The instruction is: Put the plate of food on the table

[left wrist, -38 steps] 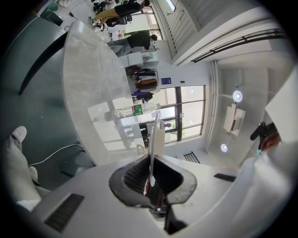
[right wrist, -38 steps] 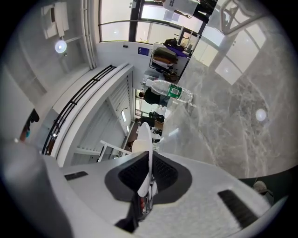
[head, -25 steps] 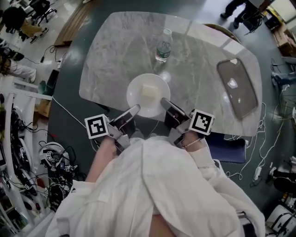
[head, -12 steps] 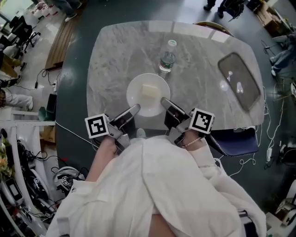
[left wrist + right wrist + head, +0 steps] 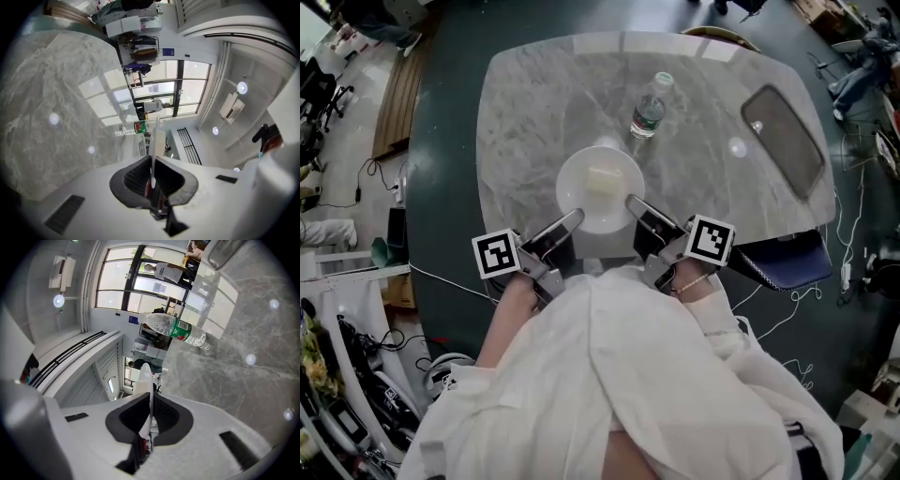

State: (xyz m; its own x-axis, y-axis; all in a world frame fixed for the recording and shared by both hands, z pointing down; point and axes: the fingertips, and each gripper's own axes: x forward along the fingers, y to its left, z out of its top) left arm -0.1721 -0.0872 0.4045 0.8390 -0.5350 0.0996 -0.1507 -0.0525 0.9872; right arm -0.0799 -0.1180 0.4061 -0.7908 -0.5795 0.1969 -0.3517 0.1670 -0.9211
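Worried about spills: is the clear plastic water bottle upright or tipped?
Upright: the clear plastic water bottle stands on its base on the marble table, cap uppermost.

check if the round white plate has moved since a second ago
Yes: the round white plate has moved further in over the grey marble table, nearer the clear plastic water bottle.

White round plate (image 5: 581,202), level, with a pale rectangular food block (image 5: 602,178) near its centre. It is over the near edge of the grey marble table (image 5: 534,103). Left gripper (image 5: 574,219) and right gripper (image 5: 632,202) pinch its near rim.
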